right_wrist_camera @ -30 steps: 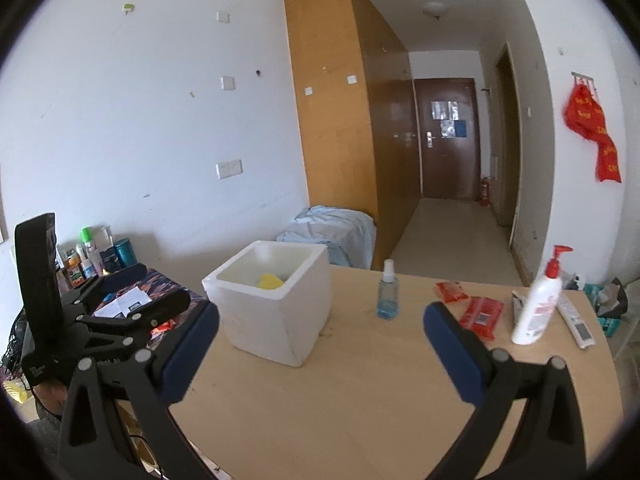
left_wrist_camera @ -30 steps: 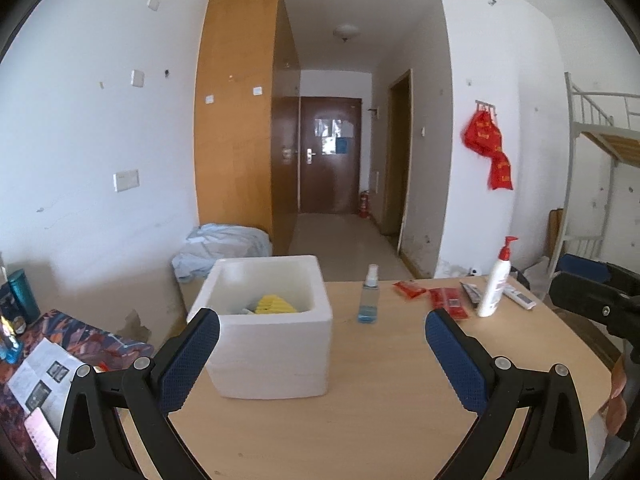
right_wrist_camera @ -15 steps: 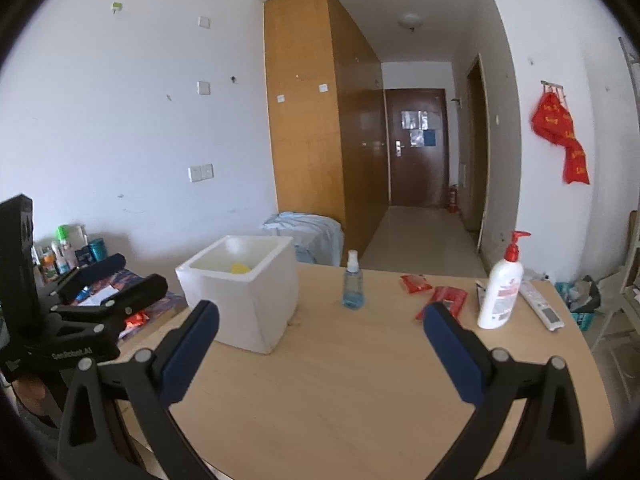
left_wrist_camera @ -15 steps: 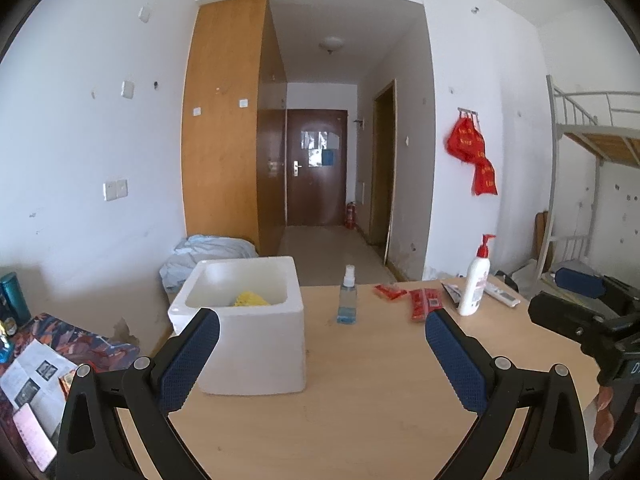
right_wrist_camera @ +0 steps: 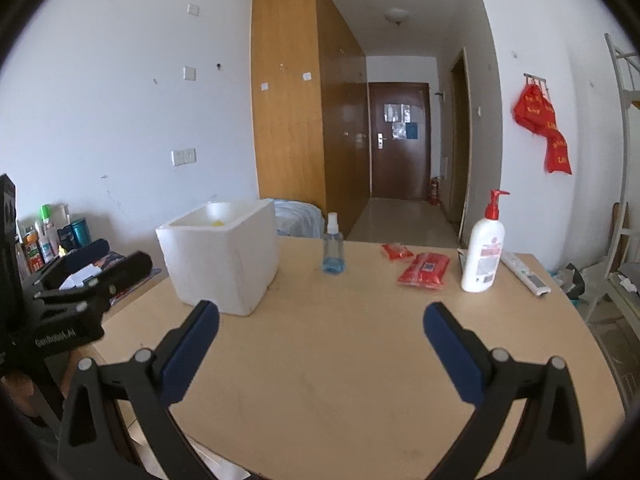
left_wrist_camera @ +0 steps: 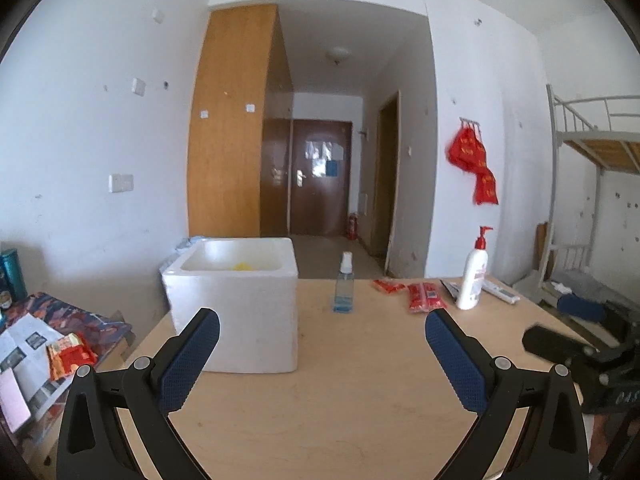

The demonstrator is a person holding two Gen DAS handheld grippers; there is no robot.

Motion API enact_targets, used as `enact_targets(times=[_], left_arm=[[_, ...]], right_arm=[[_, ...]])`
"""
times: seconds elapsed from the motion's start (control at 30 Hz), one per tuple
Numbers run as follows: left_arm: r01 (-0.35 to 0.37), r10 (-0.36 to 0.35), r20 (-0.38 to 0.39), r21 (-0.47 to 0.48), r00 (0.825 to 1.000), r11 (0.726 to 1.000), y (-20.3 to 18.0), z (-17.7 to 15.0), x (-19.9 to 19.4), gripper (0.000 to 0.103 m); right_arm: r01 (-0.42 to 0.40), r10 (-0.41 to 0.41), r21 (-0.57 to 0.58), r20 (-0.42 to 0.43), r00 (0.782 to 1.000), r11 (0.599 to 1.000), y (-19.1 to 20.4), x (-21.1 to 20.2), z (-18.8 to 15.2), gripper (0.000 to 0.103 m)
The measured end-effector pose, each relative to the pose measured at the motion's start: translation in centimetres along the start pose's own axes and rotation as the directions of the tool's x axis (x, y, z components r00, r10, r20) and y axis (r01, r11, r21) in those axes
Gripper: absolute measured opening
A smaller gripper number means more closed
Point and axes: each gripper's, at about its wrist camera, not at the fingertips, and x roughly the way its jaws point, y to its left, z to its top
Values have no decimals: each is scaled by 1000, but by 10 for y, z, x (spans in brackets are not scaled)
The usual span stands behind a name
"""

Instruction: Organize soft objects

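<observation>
Both the left gripper [left_wrist_camera: 318, 342] and the right gripper [right_wrist_camera: 320, 332] are held above the pale wooden table [right_wrist_camera: 340, 360] with their blue-padded fingers spread wide and nothing between them. A white square foam box [left_wrist_camera: 236, 304] is seen on the table's left part, and a yellow object [left_wrist_camera: 243, 266] (possibly a soft item, mostly hidden by the rim) lies inside it. Two flat red soft packets [right_wrist_camera: 424, 270] are set beside a white pump bottle with a red nozzle [right_wrist_camera: 484, 252], with a small clear spray bottle of blue liquid [right_wrist_camera: 333, 252] between them and the box.

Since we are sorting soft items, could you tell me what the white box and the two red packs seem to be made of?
White box: probably foam, matte, with thick walls and rounded rim. Red packs: apparently glossy plastic film, crinkled and flat, likely soft.
</observation>
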Motion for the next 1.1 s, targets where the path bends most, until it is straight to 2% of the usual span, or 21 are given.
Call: enact_targets(times=[0.17, 0.53, 1.1], left_arm=[[-40, 39, 62, 11, 997, 999, -3, -10, -15, 103], [-43, 43, -14, 20, 999, 999, -10, -25, -15, 103], [-38, 39, -28, 26, 999, 999, -14, -26, -16, 103]], right_arm=[[-35, 35, 26, 2, 999, 999, 0, -3, -12, 103], [-44, 45, 44, -18, 999, 998, 3, -5, -21, 103], [-33, 33, 48, -12, 999, 998, 2, -10, -19, 103]])
